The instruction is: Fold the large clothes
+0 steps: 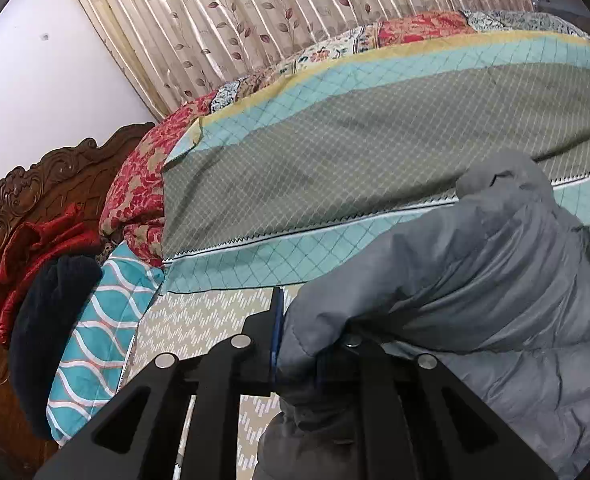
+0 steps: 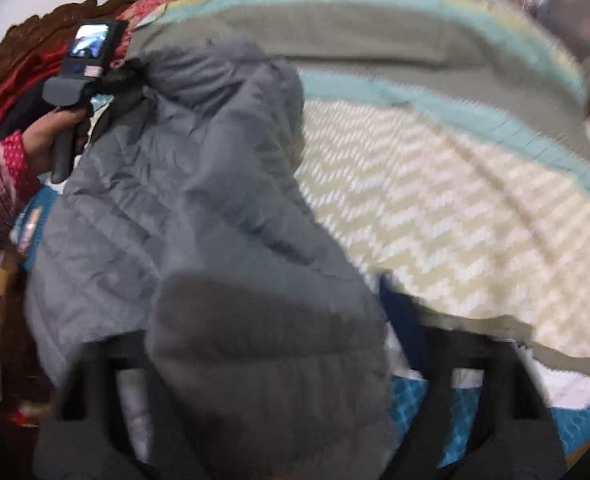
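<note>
Surface: bed (image 1: 199, 320) with zigzag cover, curtain at 12 o'clock.
Jacket (image 1: 475, 280): grey, quilted, draped at 4 o'clock, held at two points for spreading.
Left gripper (image 1: 295, 360): clamped on jacket edge.
Right gripper (image 2: 271, 380): buried under the jacket; grip cannot be told.

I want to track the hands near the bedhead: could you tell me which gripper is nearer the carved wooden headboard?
Left. The left gripper grips the grey quilted jacket beside the carved wooden headboard; the right gripper sits farther along.

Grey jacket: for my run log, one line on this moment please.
grey jacket on bed | left hand-held gripper shut on grey jacket | right hand-held gripper: jacket-covered
</note>
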`<state>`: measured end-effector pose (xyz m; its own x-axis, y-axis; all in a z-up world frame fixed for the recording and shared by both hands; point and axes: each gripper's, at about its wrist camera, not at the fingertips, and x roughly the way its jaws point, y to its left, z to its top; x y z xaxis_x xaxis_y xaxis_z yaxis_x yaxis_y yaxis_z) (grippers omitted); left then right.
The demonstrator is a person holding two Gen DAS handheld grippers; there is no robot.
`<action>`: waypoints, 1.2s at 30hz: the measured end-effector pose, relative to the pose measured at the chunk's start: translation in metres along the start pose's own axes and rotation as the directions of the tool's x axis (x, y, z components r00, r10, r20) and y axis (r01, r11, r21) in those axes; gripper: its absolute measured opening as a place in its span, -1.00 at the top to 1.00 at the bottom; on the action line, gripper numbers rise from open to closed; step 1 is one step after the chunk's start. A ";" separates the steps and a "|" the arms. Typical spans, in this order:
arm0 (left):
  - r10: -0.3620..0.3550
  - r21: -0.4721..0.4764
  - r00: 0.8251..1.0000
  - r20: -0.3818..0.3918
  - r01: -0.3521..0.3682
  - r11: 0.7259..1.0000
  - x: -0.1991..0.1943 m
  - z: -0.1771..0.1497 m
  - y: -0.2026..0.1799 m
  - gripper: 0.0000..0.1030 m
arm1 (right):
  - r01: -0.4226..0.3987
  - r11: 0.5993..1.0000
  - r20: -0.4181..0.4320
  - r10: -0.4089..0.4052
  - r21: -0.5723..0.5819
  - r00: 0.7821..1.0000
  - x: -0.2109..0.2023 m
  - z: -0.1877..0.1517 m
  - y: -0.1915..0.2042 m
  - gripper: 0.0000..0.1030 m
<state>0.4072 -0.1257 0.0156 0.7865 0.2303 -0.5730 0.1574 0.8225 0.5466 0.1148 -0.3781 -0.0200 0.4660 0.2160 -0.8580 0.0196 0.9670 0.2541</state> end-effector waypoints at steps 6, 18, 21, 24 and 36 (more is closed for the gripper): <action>0.013 -0.155 0.996 0.085 0.000 0.988 -0.023 0.031 0.034 0.76 | 0.174 0.982 0.203 -0.185 0.069 0.962 -0.067 0.069 -0.068 0.93; -0.138 0.021 0.928 -0.346 0.155 0.988 0.088 0.044 -0.066 0.67 | 0.368 0.899 0.067 -0.393 0.240 0.917 0.017 0.136 -0.179 0.90; -0.084 0.111 0.920 -0.382 0.136 0.984 0.101 0.024 -0.082 0.62 | 0.439 0.864 -0.063 -0.438 0.244 0.897 0.069 0.114 -0.190 0.57; -0.068 0.156 0.932 -0.357 0.131 0.979 0.094 0.021 -0.078 0.39 | 0.476 0.848 -0.096 -0.467 0.234 0.879 0.084 0.099 -0.188 -0.02; -0.327 0.120 0.896 -0.300 0.376 0.919 0.007 0.016 0.008 -0.09 | 0.113 0.954 0.203 -0.173 0.279 0.964 -0.012 0.018 -0.097 -0.32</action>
<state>0.4236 -0.1261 0.0257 0.4745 0.0929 -0.8754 0.5121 0.7797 0.3603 0.1230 -0.4764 -0.0265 0.6253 0.0130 -0.7803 0.3184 0.9086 0.2703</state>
